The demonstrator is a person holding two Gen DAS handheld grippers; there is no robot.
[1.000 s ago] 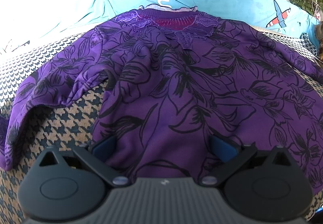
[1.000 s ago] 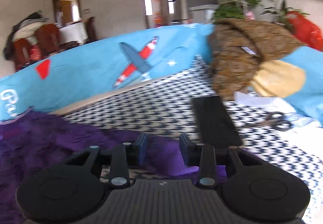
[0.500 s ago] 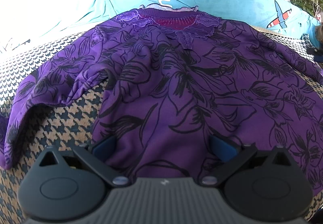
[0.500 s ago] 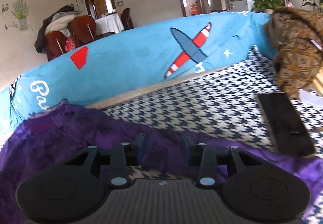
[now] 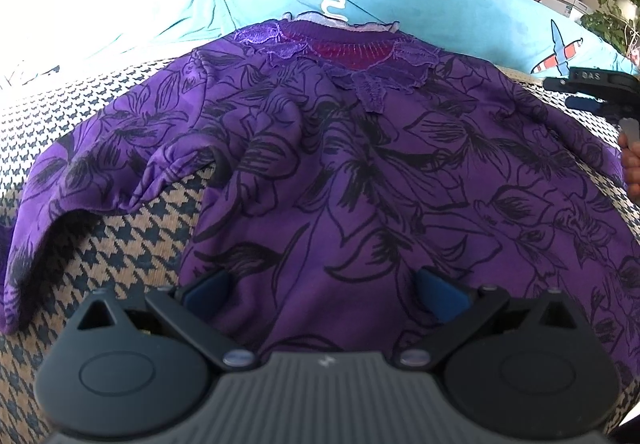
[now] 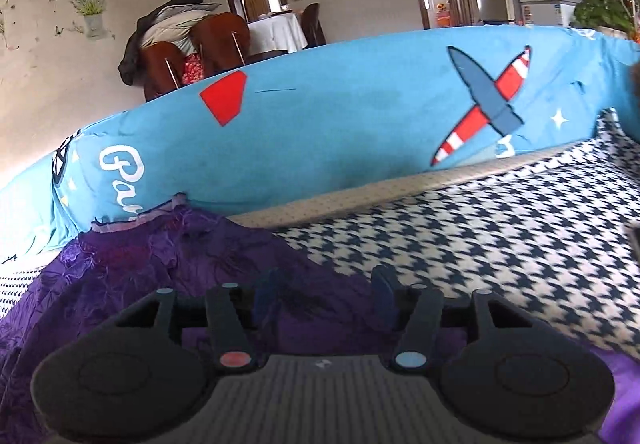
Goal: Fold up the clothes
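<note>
Left wrist view: purple top (image 5: 360,172) lies flat on the sofa (image 5: 100,244), collar far, hem beneath the released left gripper (image 5: 324,292). Right gripper (image 6: 324,296), jaws opening, nothing pinched, over its right shoulder.

Your surface: a sofa seat under a houndstooth cover (image 5: 120,228), navy-and-cream check. Along its back edge, a turquoise printed backrest cover (image 6: 340,116). On it: one purple floral top (image 5: 360,180), spread flat, neckline at the back edge.
</note>
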